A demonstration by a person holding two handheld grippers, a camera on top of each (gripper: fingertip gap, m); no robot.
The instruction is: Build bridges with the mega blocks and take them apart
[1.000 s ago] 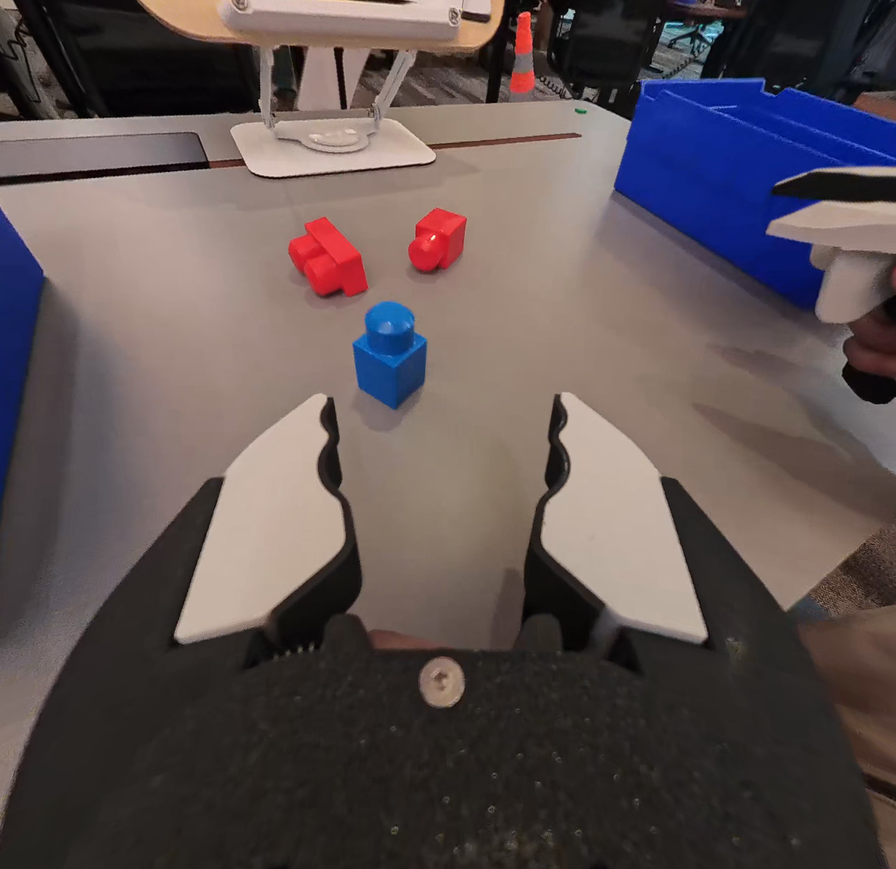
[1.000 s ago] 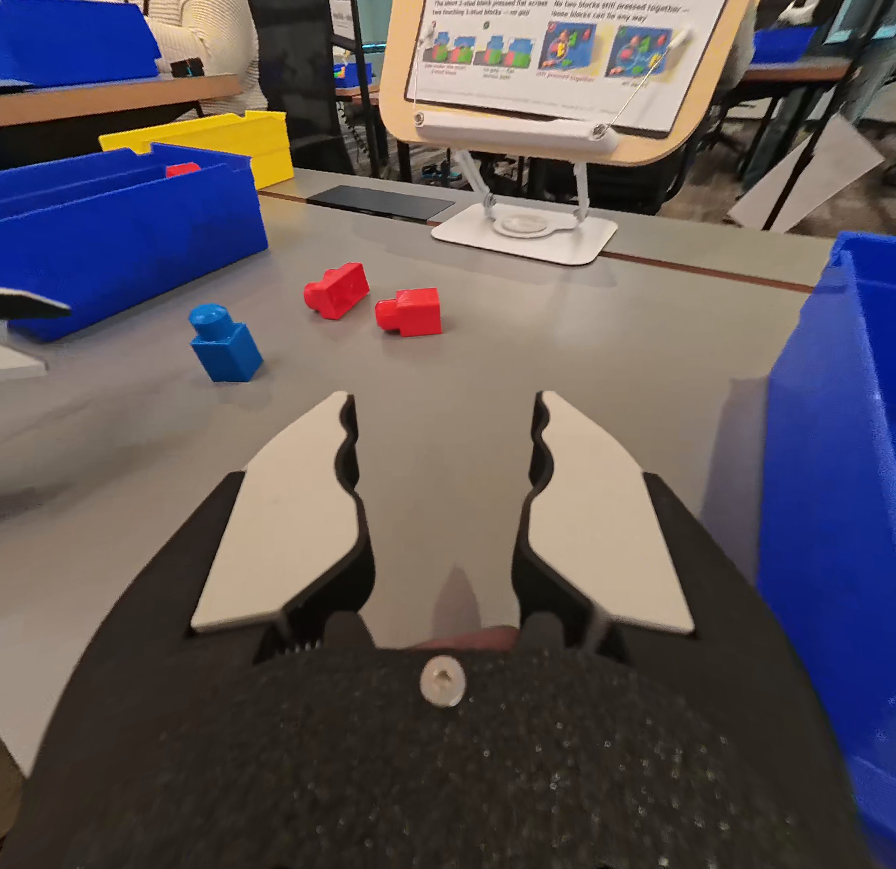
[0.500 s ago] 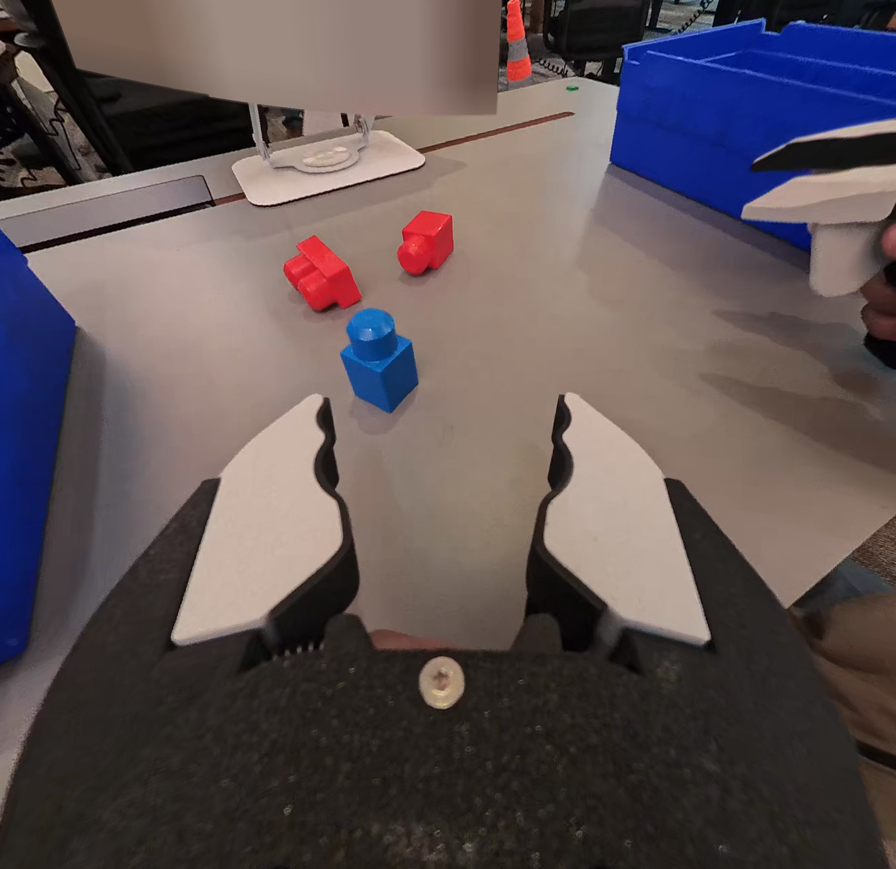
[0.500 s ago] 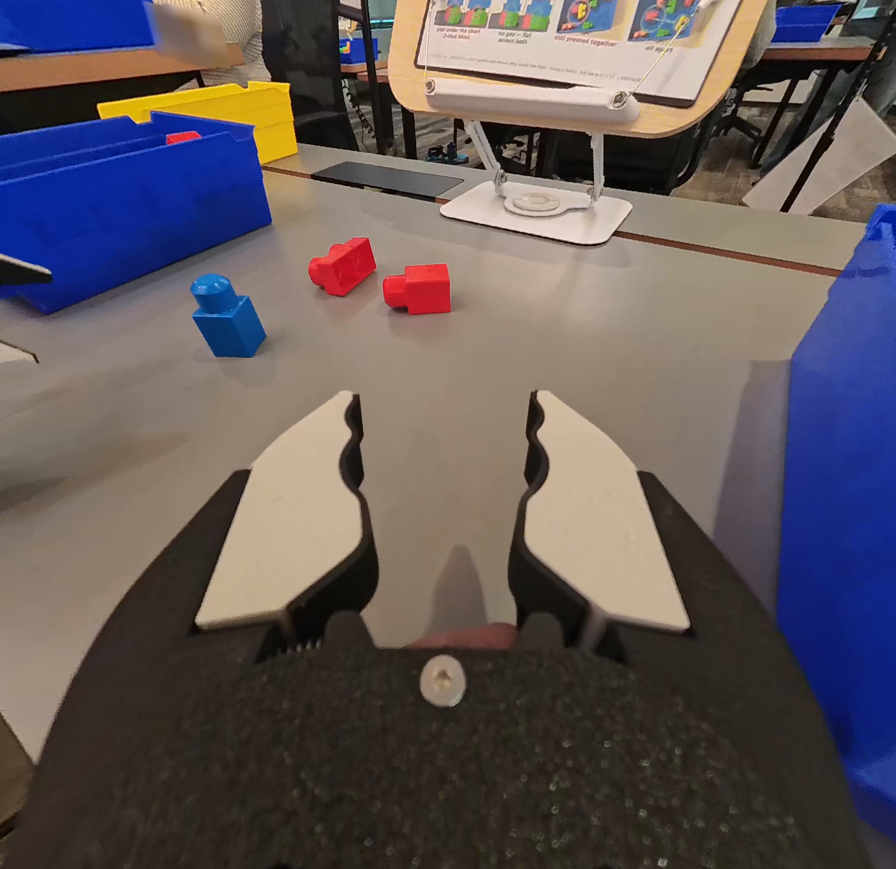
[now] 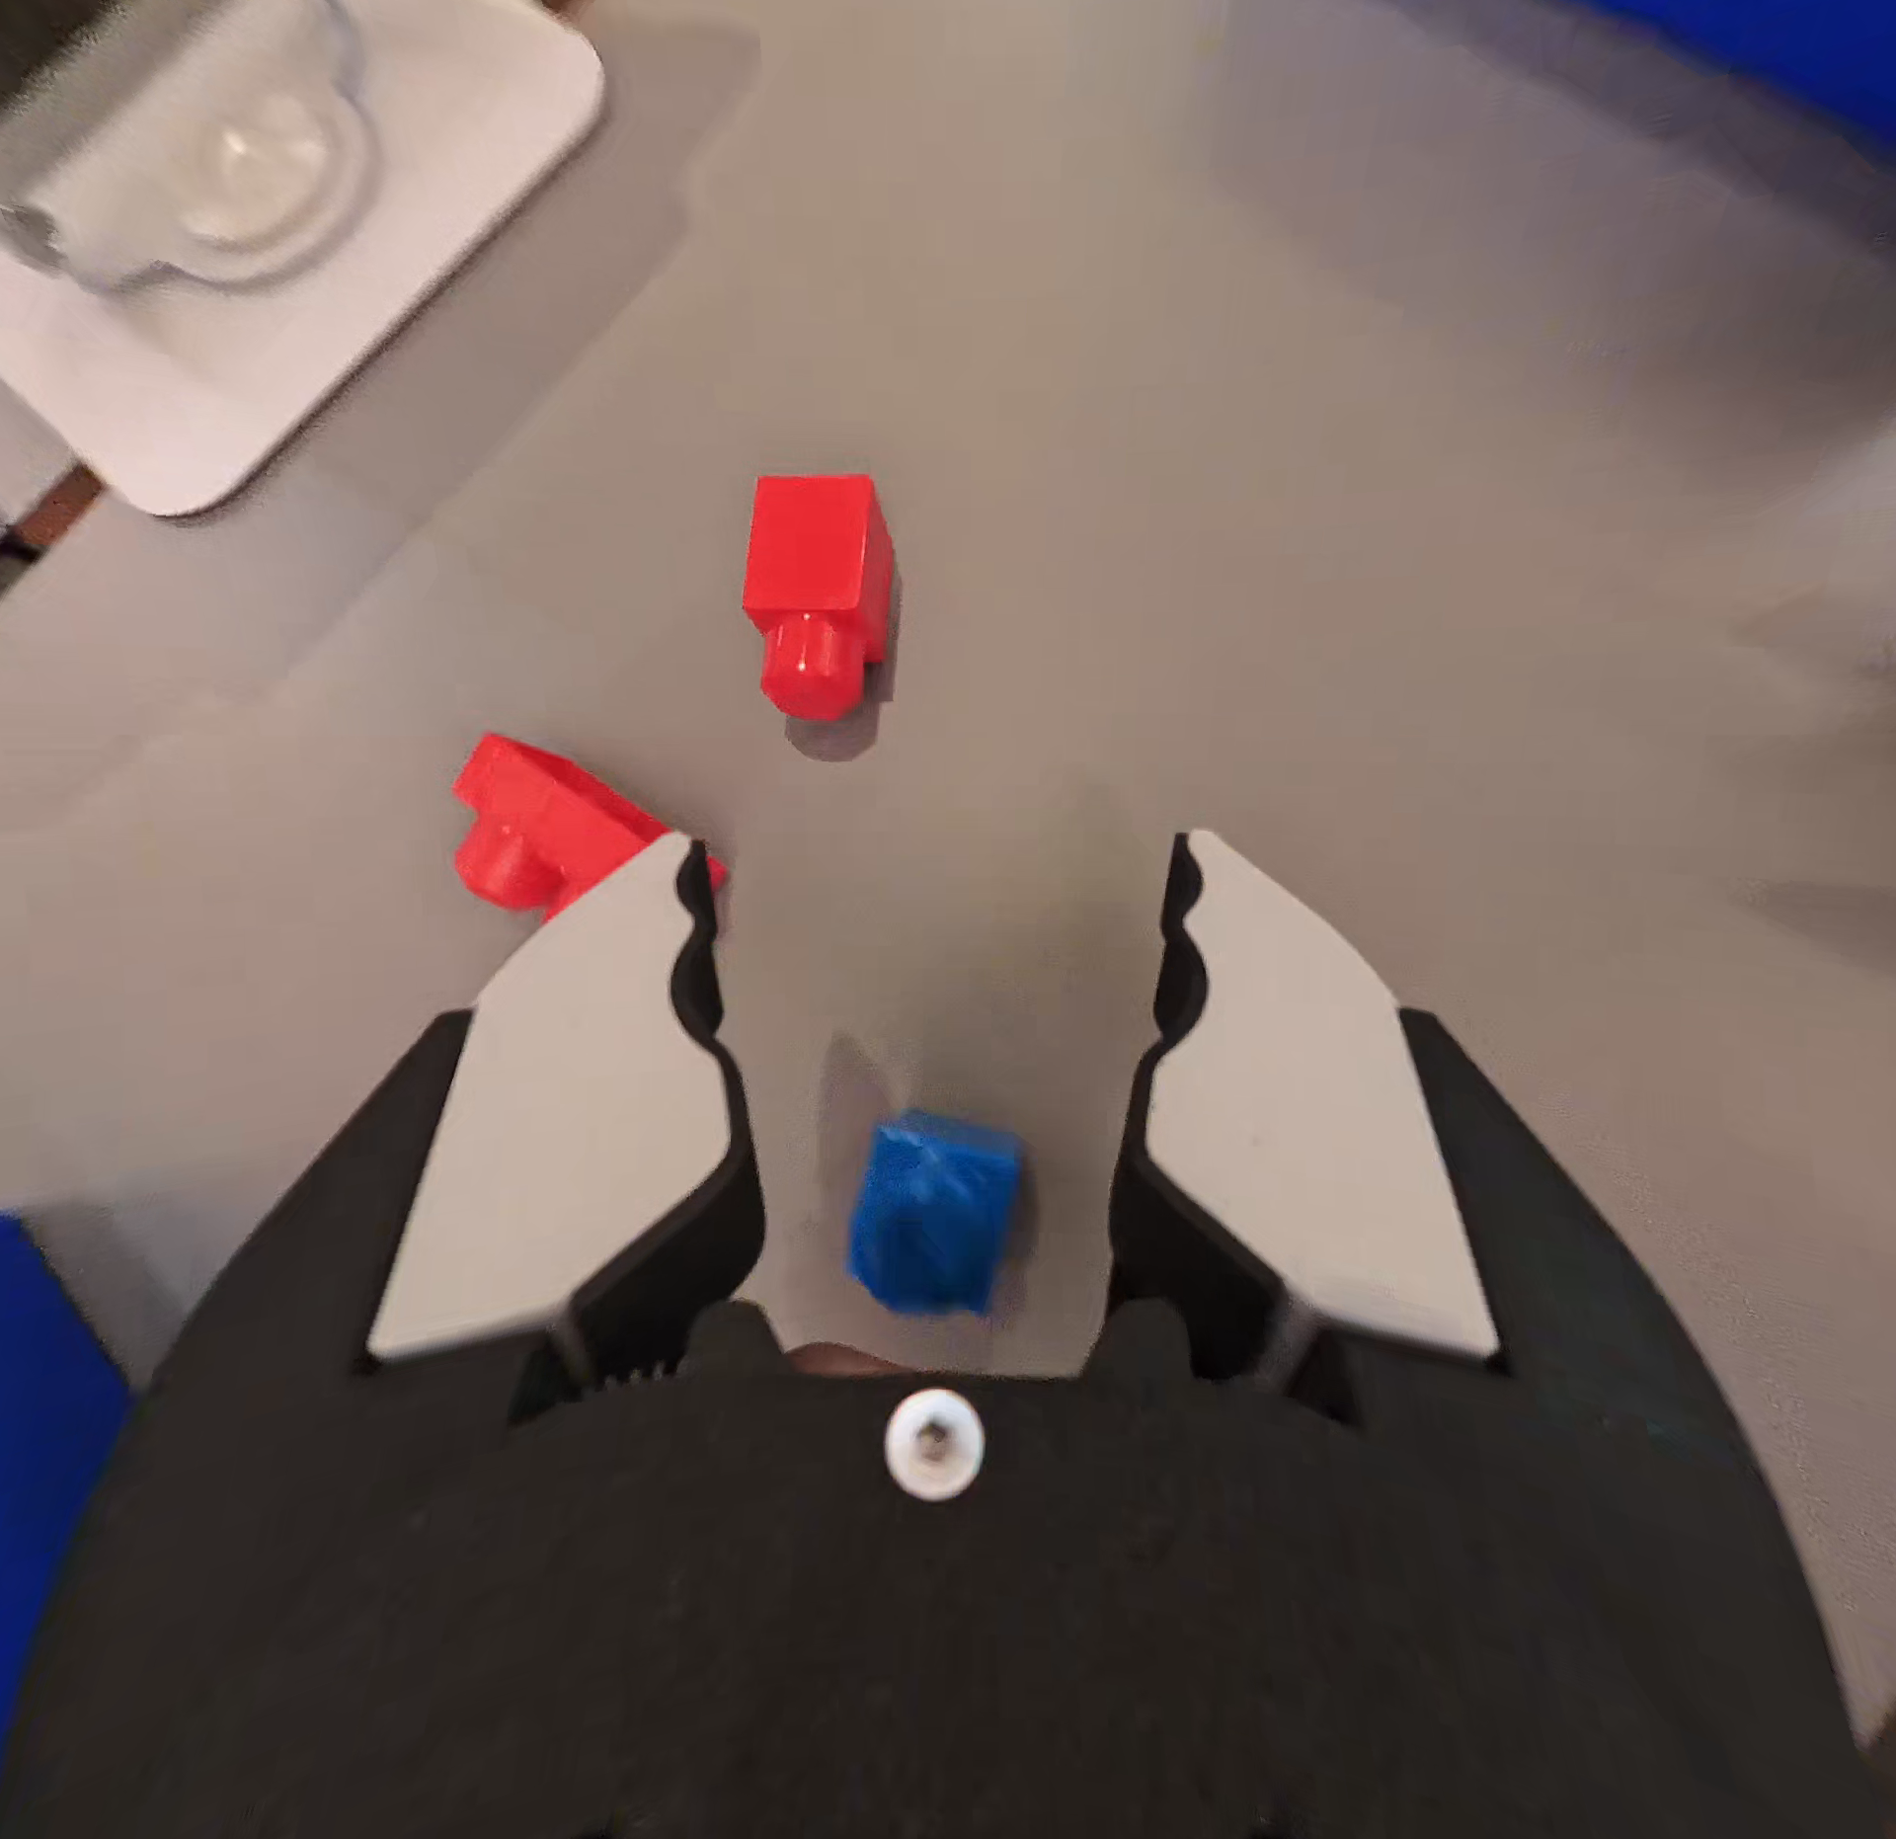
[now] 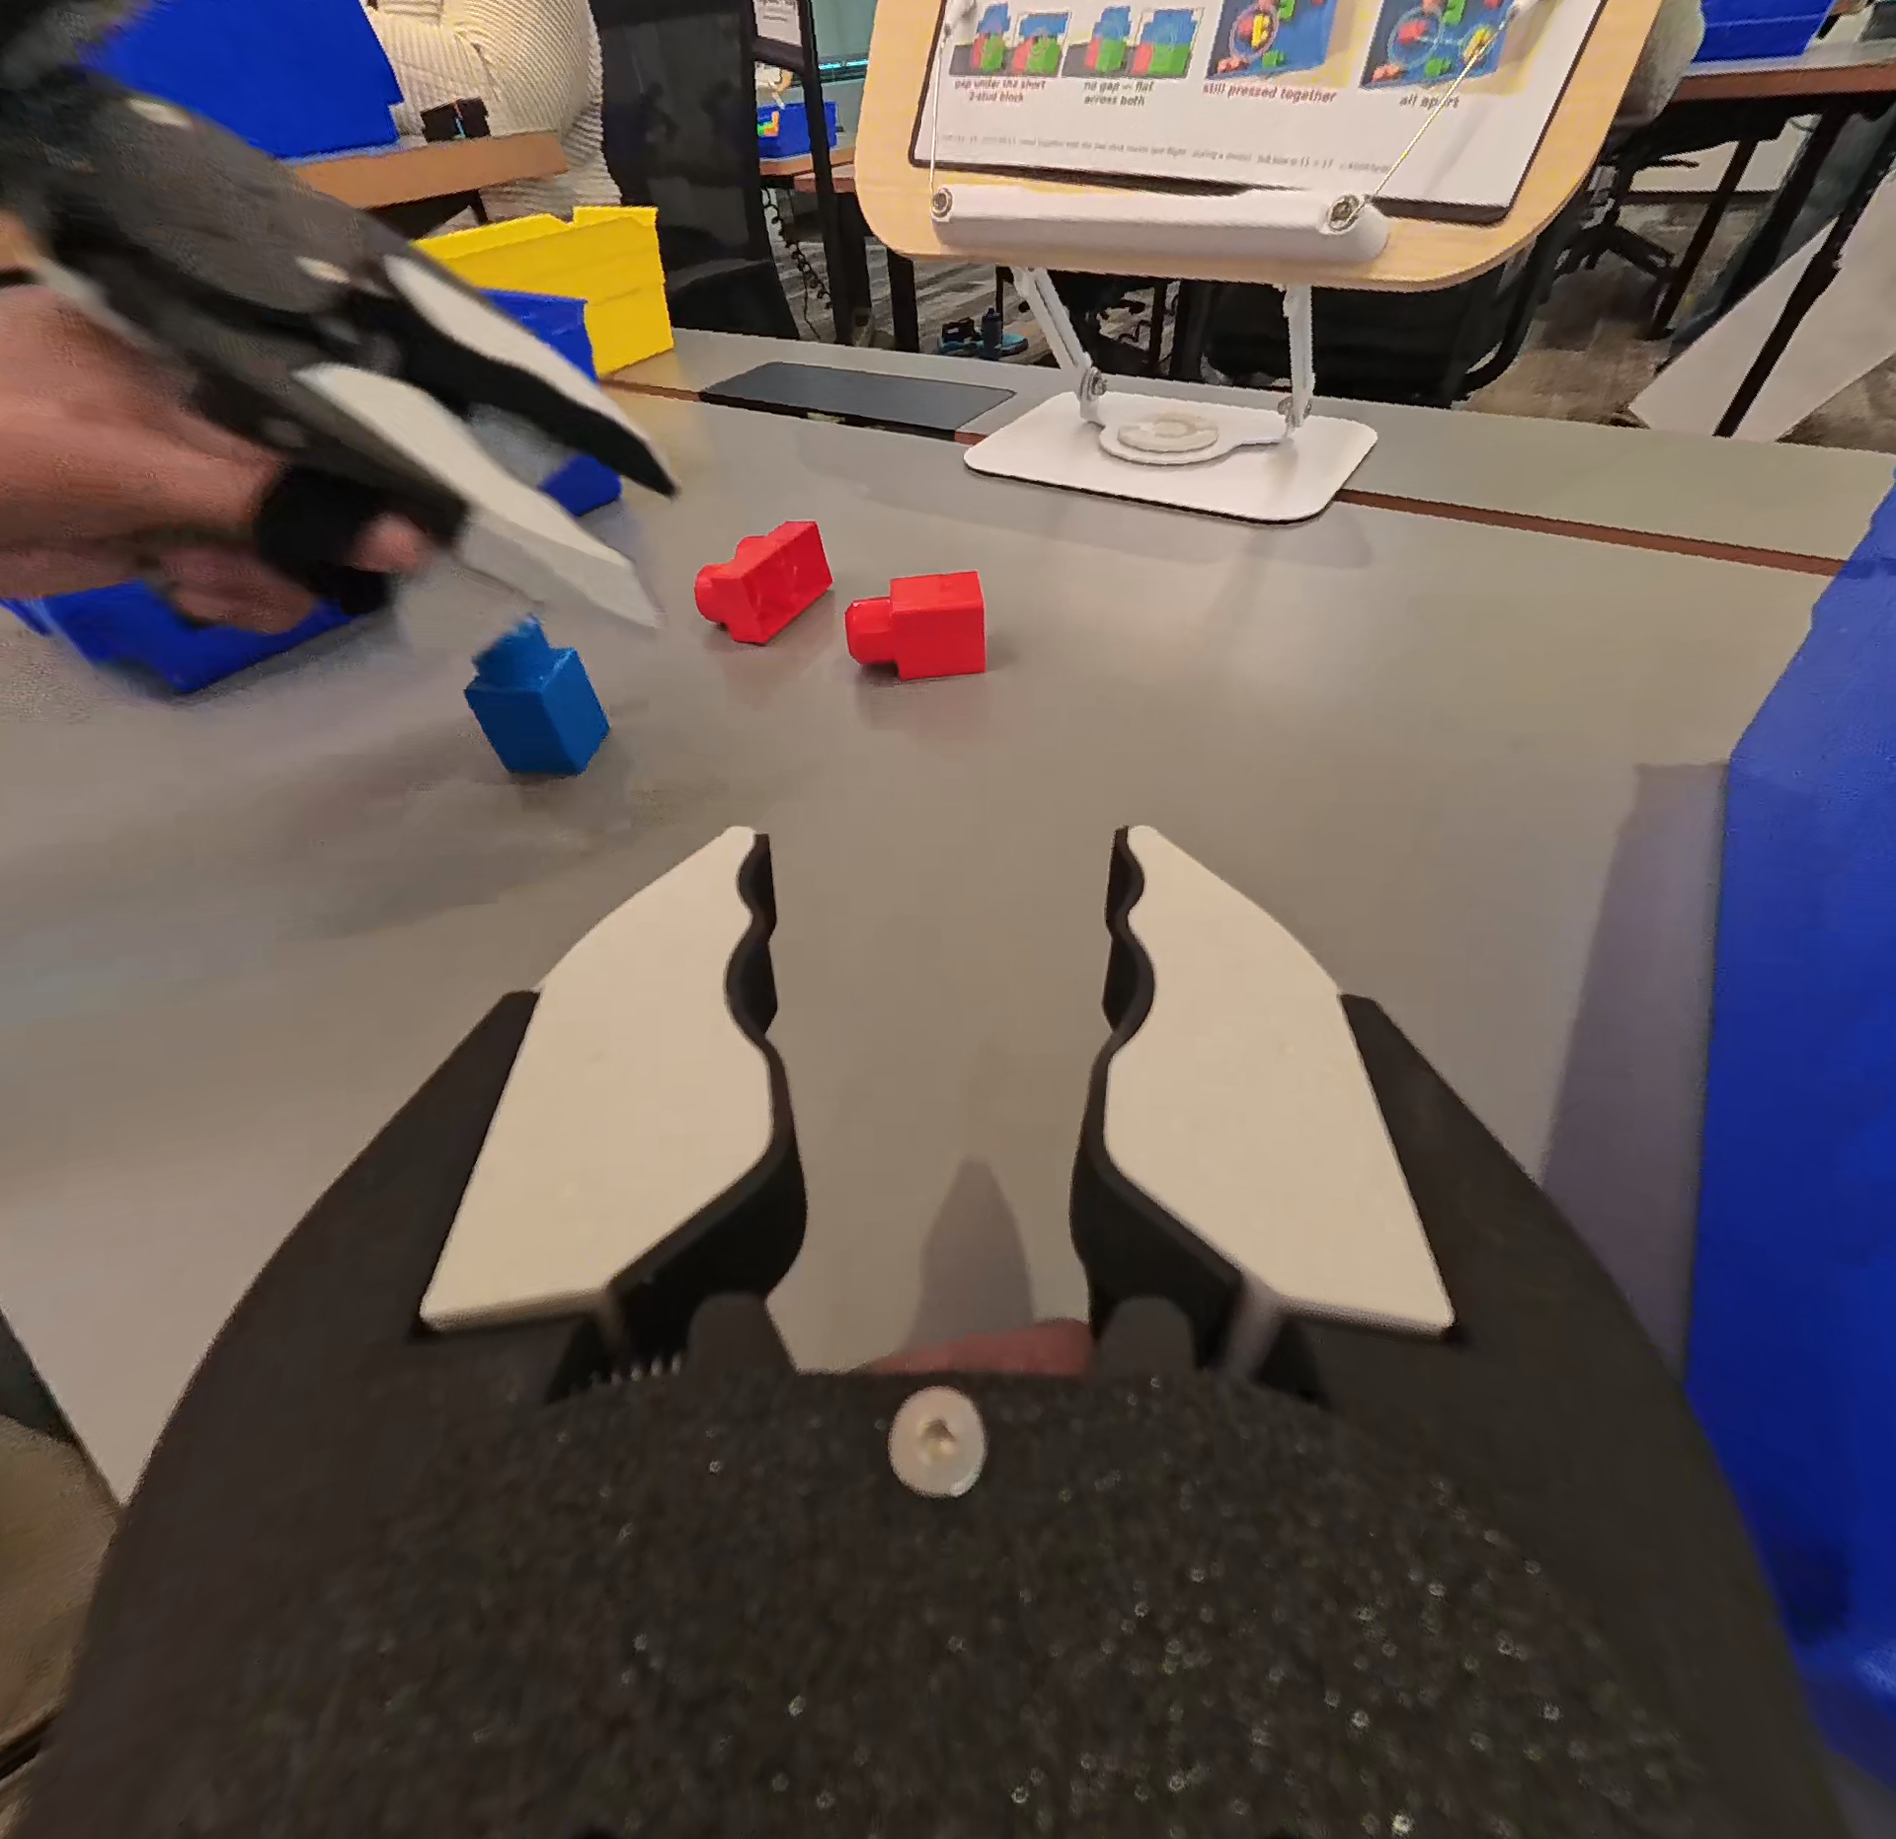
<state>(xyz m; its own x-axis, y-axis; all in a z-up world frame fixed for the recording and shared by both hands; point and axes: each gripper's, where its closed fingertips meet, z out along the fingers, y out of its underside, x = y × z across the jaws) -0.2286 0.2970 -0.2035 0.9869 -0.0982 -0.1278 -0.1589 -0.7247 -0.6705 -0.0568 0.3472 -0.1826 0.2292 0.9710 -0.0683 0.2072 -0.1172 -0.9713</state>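
A blue one-stud block [image 5: 934,1225] stands upright on the grey table, seen from above between the open fingers of my left gripper [image 5: 939,846], without touching them. It also shows in the right wrist view [image 6: 539,707], with the left gripper [image 6: 646,548] tilted down just above it. A red one-stud block [image 5: 816,584] [image 6: 918,625] lies on its side. A red two-stud block [image 5: 544,825] [image 6: 764,579] lies on its side, partly hidden by my left finger. My right gripper [image 6: 939,835] is open and empty, low over the table.
A white stand base [image 5: 257,210] [image 6: 1170,451] holds an instruction board [image 6: 1252,97] at the back. A blue bin [image 6: 1816,1123] is close on the right, another blue bin [image 6: 174,635] on the left, a yellow bin [image 6: 585,271] behind it. A person sits beyond.
My left gripper has moved forward and tipped down over the blue block, which now sits between its open fingers. The right gripper has hardly moved.
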